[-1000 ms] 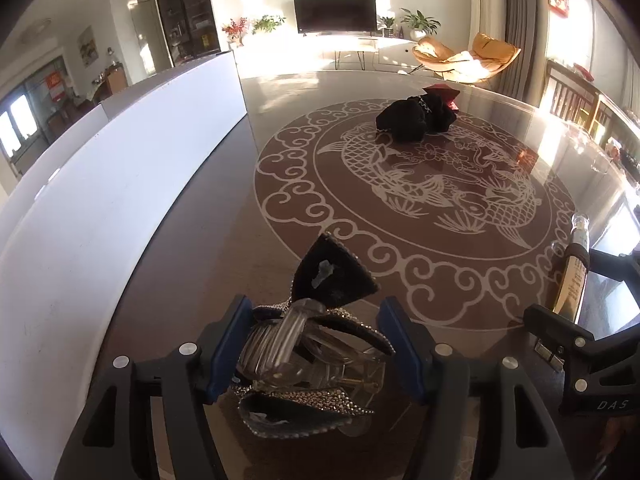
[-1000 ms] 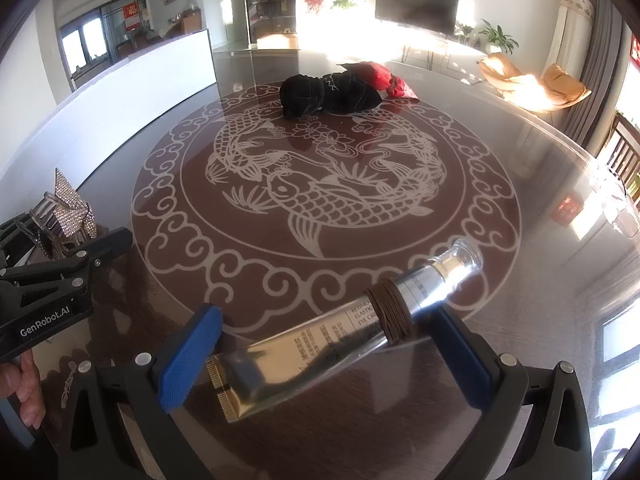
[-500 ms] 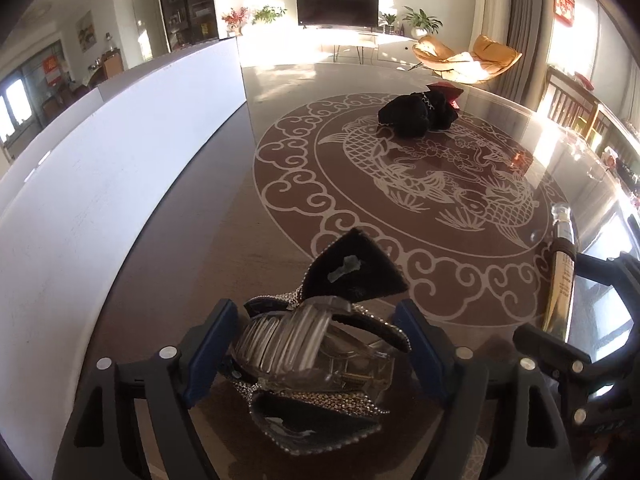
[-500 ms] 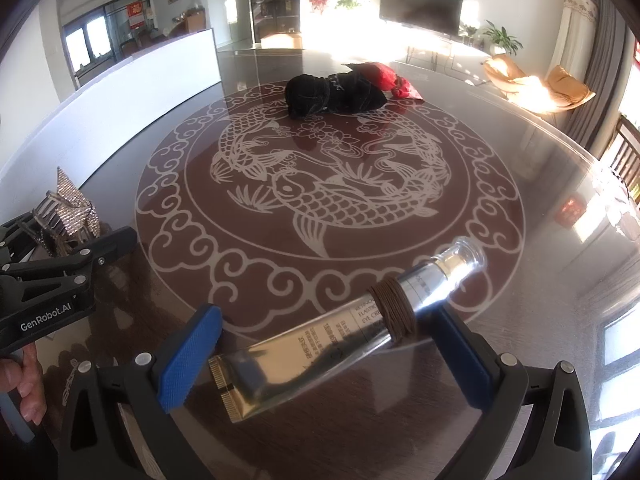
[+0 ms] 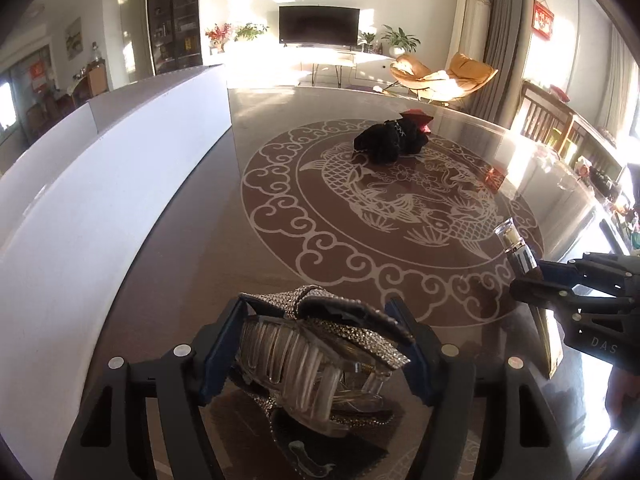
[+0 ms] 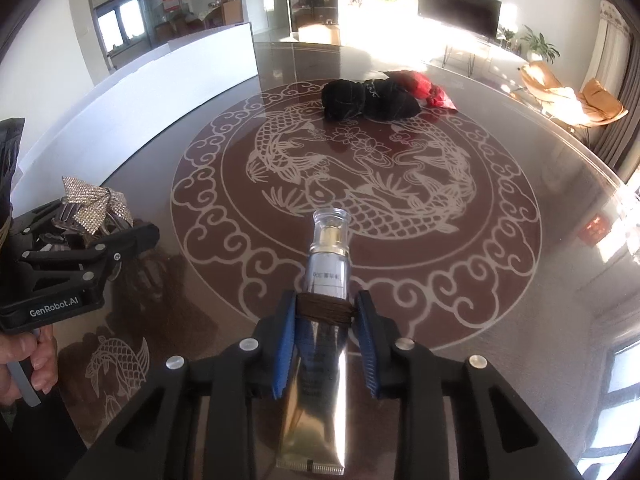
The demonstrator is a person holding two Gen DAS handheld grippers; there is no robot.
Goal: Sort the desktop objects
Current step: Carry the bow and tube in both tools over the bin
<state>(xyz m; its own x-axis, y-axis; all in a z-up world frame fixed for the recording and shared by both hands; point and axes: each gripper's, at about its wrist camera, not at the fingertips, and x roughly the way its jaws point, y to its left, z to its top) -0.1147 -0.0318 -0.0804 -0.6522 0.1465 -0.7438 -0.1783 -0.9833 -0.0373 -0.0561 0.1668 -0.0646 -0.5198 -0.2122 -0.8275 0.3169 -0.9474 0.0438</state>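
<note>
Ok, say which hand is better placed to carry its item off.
Right: the right gripper is closing squarely on the tube, pads pressing both sides at the brown band. The left gripper is closing too, but the hair clip sits crooked between its jaws.

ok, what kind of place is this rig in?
Most likely a home living and dining room. A wall-mounted TV above a low console, orange lounge chairs by the curtains, potted plants, and a large glass-topped table with a carp motif all point to a household, not a lab.
</note>
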